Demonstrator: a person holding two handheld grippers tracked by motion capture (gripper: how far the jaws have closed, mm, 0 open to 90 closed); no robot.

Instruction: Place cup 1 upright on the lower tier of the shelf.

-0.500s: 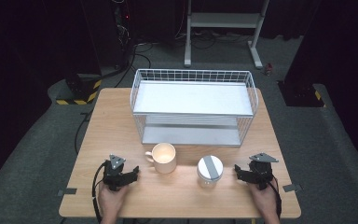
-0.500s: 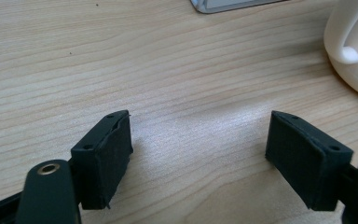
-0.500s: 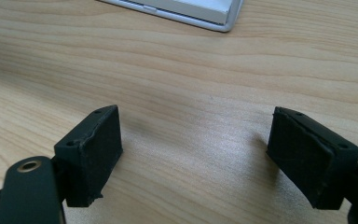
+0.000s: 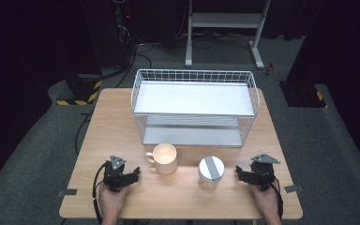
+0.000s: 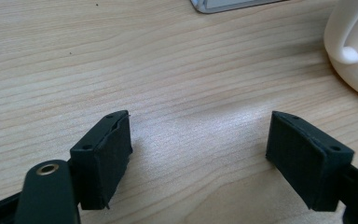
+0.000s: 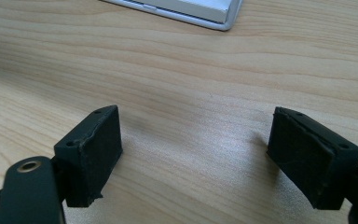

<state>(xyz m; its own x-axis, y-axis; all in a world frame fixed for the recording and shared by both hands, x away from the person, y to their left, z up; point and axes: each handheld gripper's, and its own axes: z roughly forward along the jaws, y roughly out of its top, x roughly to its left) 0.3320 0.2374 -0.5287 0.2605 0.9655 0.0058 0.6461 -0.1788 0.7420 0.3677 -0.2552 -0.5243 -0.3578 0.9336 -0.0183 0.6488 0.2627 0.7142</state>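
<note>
While both grippers rest low at the near edge of the wooden table (image 4: 122,117), nothing has been picked up yet. Left gripper (image 4: 133,176): jaws spread apart, only bare wood between the pads (image 5: 107,158). Right gripper (image 4: 240,174): jaws likewise released, only wood grain between them.

Cream mug (image 4: 164,158) stands upright at near centre-left, handle turned toward the left gripper, just beside it but apart; in the left gripper view the handle (image 5: 349,49) sits up and to the right of the jaws, not between them. Glass jar (image 4: 211,172) with a white lid and grey stripe stands upright right of the mug, just left of the right gripper, not touching.

White wire rack (image 4: 194,77) with two shelves stands on the far half of the table; both shelves look unloaded, and its lower shelf edge (image 6: 186,11) shows in the right gripper view.

Judgement: work is at its start. Mug and jar sit untouched in front of the rack; left to do is grasping each and, probably, placing them on the rack.
</note>
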